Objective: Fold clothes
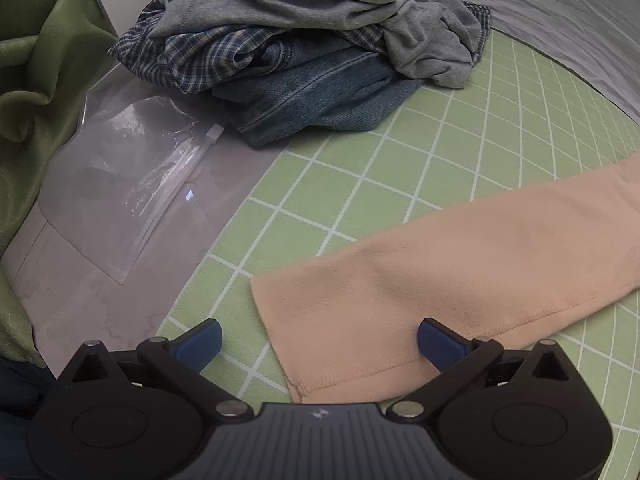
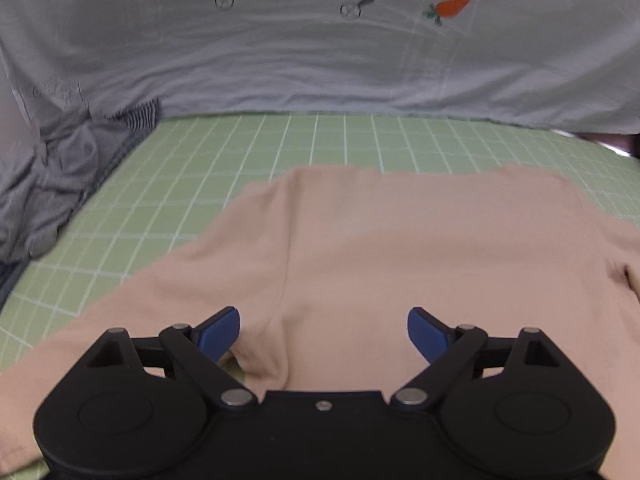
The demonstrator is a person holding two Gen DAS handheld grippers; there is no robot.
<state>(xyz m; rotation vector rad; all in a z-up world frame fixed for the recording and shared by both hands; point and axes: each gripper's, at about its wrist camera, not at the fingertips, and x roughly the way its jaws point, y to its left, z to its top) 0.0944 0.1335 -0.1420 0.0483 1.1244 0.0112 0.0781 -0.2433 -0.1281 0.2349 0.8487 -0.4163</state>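
A peach long-sleeved top (image 2: 400,248) lies flat on the green grid mat (image 2: 248,152). Its left sleeve (image 1: 460,264) stretches across the mat in the left wrist view, cuff end nearest me. My left gripper (image 1: 318,344) is open, its blue fingers straddling the cuff just above the fabric. My right gripper (image 2: 323,334) is open over the top's underarm area, where the sleeve joins the body; nothing is held between its fingers.
A pile of clothes (image 1: 304,52) (grey shirt, plaid, denim) sits at the mat's far left edge. A clear zip bag (image 1: 132,184) lies on the grey surface beside the mat. Green fabric (image 1: 36,80) hangs left. A grey carrot-print sheet (image 2: 320,52) lies behind the mat.
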